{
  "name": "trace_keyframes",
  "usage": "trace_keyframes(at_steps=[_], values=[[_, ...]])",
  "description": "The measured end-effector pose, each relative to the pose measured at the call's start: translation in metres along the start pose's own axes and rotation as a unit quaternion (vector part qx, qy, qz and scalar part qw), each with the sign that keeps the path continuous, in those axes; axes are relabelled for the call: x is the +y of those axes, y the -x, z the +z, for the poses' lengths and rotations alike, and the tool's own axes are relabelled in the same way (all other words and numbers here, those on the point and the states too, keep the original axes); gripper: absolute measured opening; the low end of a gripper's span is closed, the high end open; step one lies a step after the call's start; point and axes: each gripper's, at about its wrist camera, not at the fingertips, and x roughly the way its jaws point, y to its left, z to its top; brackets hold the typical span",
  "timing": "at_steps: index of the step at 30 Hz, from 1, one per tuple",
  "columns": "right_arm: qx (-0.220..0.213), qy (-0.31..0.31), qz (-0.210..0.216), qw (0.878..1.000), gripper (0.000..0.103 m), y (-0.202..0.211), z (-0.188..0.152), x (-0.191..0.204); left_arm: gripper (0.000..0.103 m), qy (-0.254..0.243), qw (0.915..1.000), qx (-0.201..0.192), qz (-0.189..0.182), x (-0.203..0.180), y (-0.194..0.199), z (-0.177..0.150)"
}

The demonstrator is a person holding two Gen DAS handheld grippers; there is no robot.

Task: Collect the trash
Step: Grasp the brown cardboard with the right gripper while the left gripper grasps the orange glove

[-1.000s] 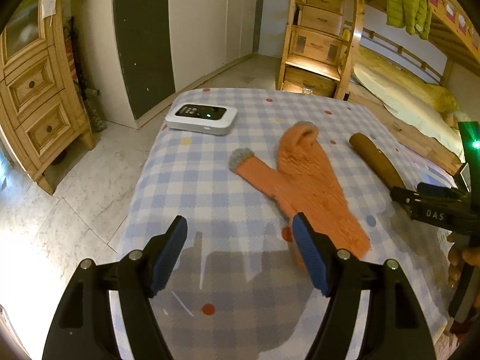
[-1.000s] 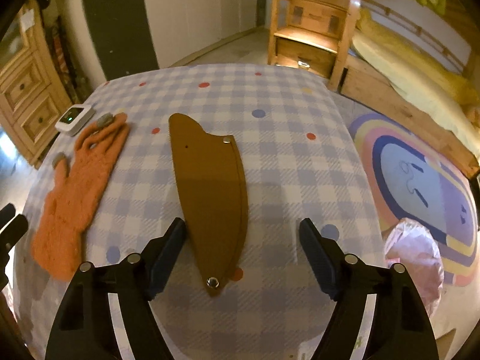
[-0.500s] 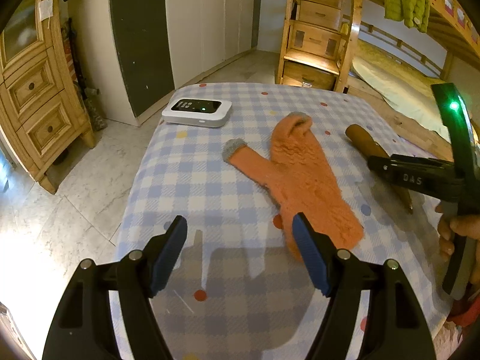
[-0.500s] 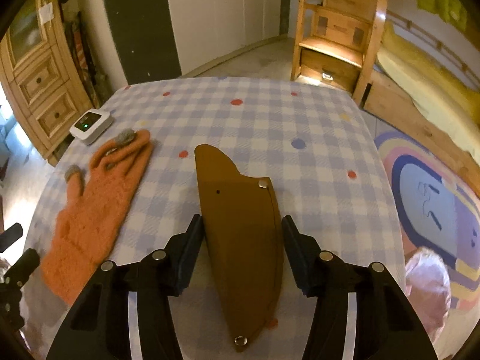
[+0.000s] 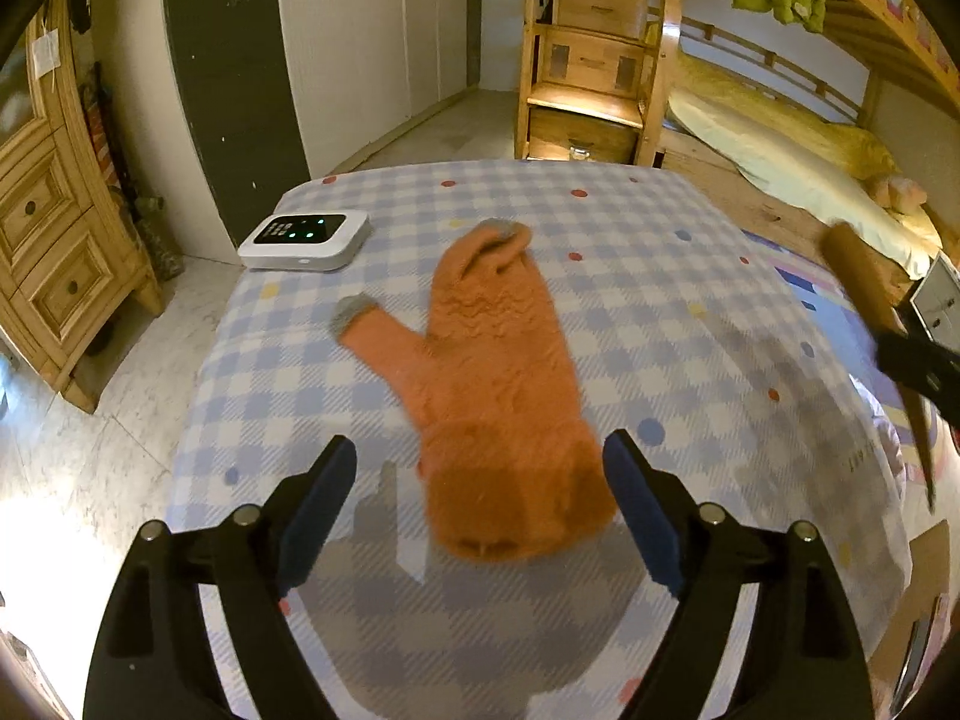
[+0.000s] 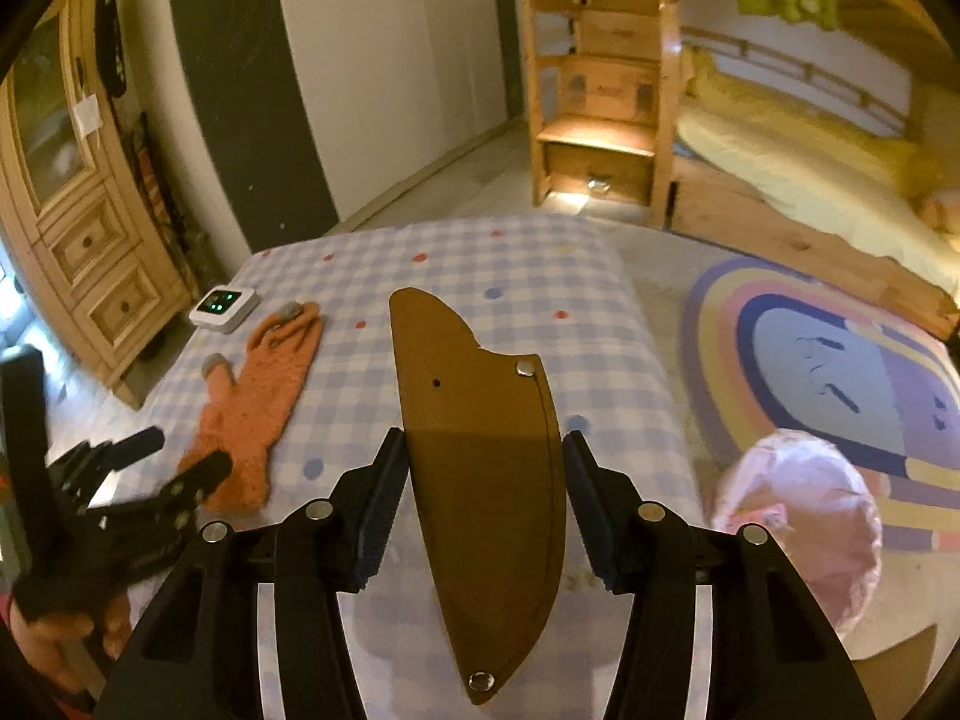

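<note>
My right gripper (image 6: 483,498) is shut on a brown leather knife sheath (image 6: 480,456) and holds it lifted above the checked tablecloth (image 6: 528,276); the sheath's tip also shows at the right edge of the left wrist view (image 5: 858,270). An orange glove (image 5: 498,384) with grey fingertips lies flat on the cloth, also in the right wrist view (image 6: 258,402). My left gripper (image 5: 480,510) is open, its jaws on either side of the glove's cuff, just above it. A pink trash bag (image 6: 804,528) sits on the floor to the right of the table.
A white device (image 5: 303,239) with green lights lies at the table's far left corner. A wooden dresser (image 5: 48,240) stands left. A bunk-bed staircase (image 5: 594,60) and bed are behind. A rainbow rug (image 6: 840,372) covers the floor at right.
My right gripper closed on the sheath and lifted it off the table. My left gripper moved right, over the glove's cuff.
</note>
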Motion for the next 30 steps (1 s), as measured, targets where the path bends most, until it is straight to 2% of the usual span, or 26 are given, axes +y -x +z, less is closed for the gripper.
trace_keyframes(at_steps=[4,6,10,12,13,16,18,22,25,30], values=[[-0.012,-0.007,-0.008,1.000,0.053,0.015,-0.009,-0.006,0.062,0.021,0.9996,0.019,-0.005,0.001,-0.011,0.007],[-0.014,-0.012,-0.007,1.000,0.053,0.020,-0.014,-0.010,0.056,0.045,0.9985,0.029,-0.004,0.007,-0.016,0.008],[-0.018,-0.013,-0.008,1.000,0.053,0.027,-0.020,-0.010,0.037,0.074,0.9962,0.040,-0.023,0.017,-0.025,0.004],[-0.019,-0.015,-0.007,1.000,0.053,0.029,-0.023,-0.011,0.030,0.062,0.9972,0.035,-0.020,0.014,-0.025,0.004],[-0.020,-0.015,-0.006,1.000,0.053,0.032,-0.024,-0.012,0.024,0.056,0.9976,0.035,-0.023,0.012,-0.025,0.004],[-0.022,-0.016,-0.005,1.000,0.053,0.036,-0.028,-0.011,0.013,0.039,0.9977,0.034,-0.045,0.009,-0.022,0.002],[-0.022,-0.022,-0.003,1.000,0.053,0.040,-0.032,-0.014,0.011,0.022,0.9978,0.027,-0.056,0.006,-0.013,-0.001],[-0.026,-0.039,-0.006,0.999,0.053,0.050,-0.038,-0.026,0.011,-0.014,0.9971,-0.029,-0.069,0.000,0.030,-0.005],[-0.031,-0.052,-0.004,0.998,0.053,0.057,-0.043,-0.035,0.011,-0.030,0.9932,-0.070,-0.088,-0.003,0.065,-0.006],[-0.041,-0.069,0.001,0.997,0.053,0.068,-0.050,-0.045,0.011,-0.040,0.9858,-0.111,-0.119,-0.013,0.105,-0.004]])
